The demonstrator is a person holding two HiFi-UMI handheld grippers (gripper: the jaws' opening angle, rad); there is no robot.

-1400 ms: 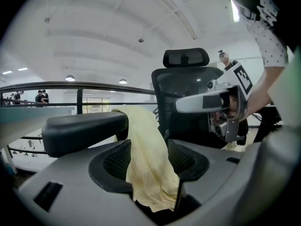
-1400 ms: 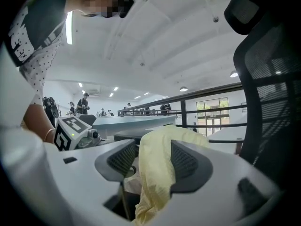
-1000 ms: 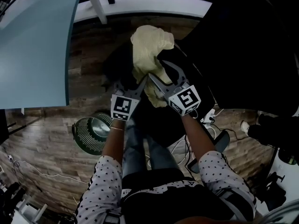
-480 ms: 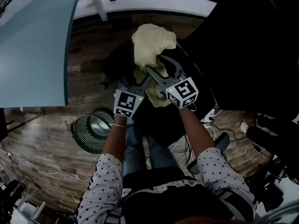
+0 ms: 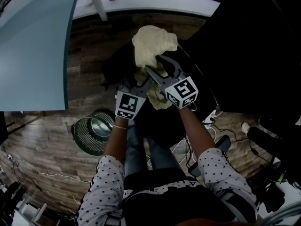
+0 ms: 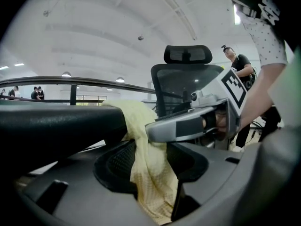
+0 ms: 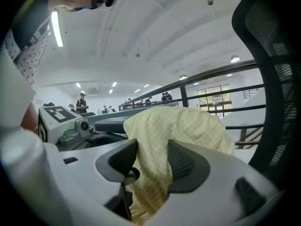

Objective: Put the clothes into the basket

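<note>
Since the black chair (image 5: 254, 46) fills the right side, your way out is to the left. The yellow cloth (image 5: 153, 44) bunches at the far end and trails toward you, its long axis running far to near. The round green mesh vessel (image 5: 94, 133), likely the basket, sits near-left. Your left gripper (image 5: 141, 84) is nearer it than the right gripper (image 5: 157, 70). Both are clamped on the cloth.

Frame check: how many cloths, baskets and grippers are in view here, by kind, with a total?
Pale yellow waffle-textured cloth: 1
Round green wire basket: 1
Two-jaw grippers: 2, the left gripper and the right gripper, both shut on the cloth
Total: 4
</note>
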